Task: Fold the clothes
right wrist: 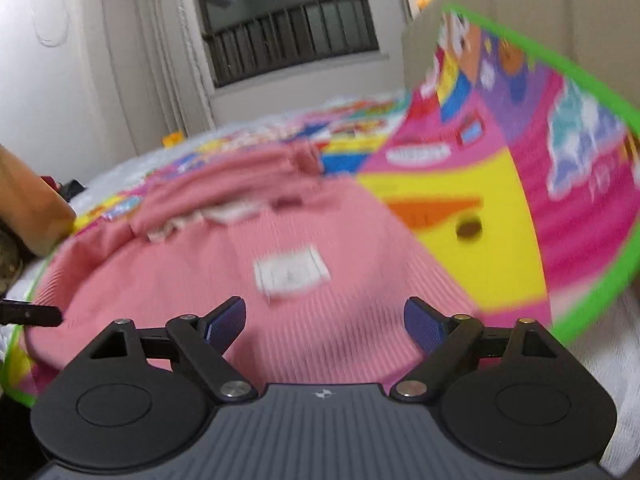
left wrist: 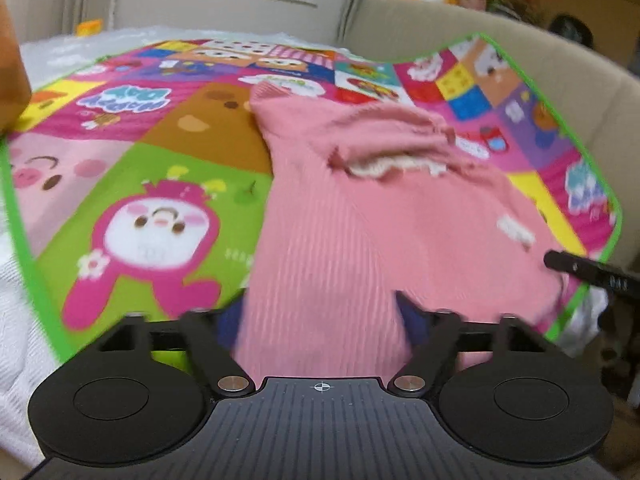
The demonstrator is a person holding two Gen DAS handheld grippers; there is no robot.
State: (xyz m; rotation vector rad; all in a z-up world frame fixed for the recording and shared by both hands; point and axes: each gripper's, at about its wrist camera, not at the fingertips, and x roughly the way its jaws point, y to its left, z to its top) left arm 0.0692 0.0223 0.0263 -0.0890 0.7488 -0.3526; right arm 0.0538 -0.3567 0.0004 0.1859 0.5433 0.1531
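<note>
- Right gripper (right wrist: pixel 324 326): fingers (right wrist: pixel 224 326) spread wide, nothing between them; pink ribbed fabric directly beneath and ahead.
- Left gripper (left wrist: pixel 320 320): fingers mostly hidden by pink cloth bunched between them; a grasp is suggested, cannot be confirmed.
- Pink garment (left wrist: pixel 360 216) is spread on the cartoon mat (left wrist: pixel 120 160), toward its near right corner.
- Long axis runs away from both grippers, neckline at the far end.
- Hem lies nearest; left gripper judged closer.

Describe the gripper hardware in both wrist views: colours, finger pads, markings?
Both match. The left gripper and right gripper have matte black bodies with two round discs, black linkage arms on silver pivot pins, and a ribbed grey centre plate bearing a small white crosshair mark. Finger pads are blue and ribbed, clearest on the right gripper. No cables or sleeves are visible.
</note>
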